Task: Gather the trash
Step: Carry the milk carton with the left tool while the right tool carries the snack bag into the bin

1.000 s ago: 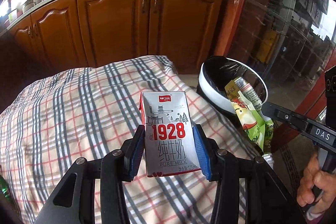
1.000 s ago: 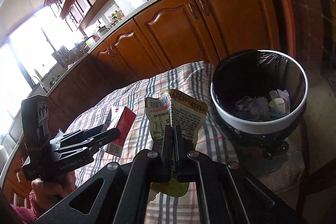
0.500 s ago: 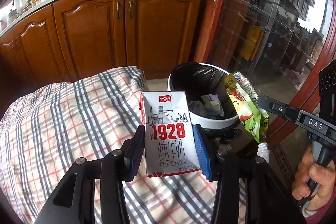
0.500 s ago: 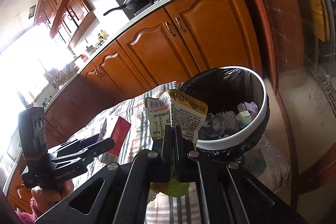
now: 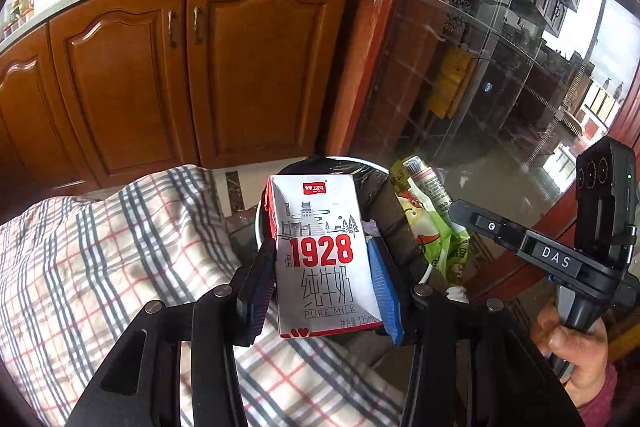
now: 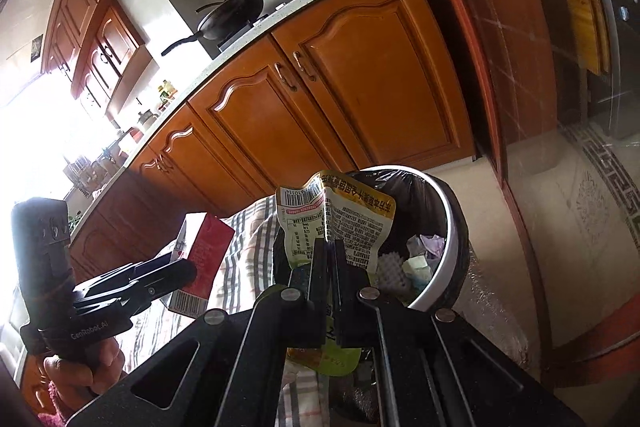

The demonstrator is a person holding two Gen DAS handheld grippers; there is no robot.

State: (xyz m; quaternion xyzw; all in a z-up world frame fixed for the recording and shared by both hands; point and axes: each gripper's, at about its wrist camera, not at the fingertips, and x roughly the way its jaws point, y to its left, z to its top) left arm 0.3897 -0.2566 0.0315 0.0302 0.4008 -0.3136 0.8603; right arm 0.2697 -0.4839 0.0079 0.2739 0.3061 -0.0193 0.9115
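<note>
**A:** As far as can be told from both wrist views, looks about midway. Largest first: checked tablecloth [image 5: 100, 267], spread at nine o'clock in the left view.

**B:** And the trash bin [image 6: 444, 223]?

**A:** Stands just past the cloth's edge, at two o'clock from the right gripper [image 6: 328, 251]. Holds crumpled scraps [image 6: 424, 247] at the bottom, so counts as partly filled.

**B:** Then the milk carton [image 5: 324, 259]?

**A:** Upright and clamped by its sides in the left gripper [image 5: 322, 269]. Raised in the air with the bin behind it at twelve o'clock. Not dropped yet.

**B:** Green pouch [image 6: 340, 227]?

**A:** Pinched flat between the right gripper's closed jaws, close to the bin's rim on the nine o'clock side. Not released either. Left to do, probably: carry both over the opening and let go.
</note>
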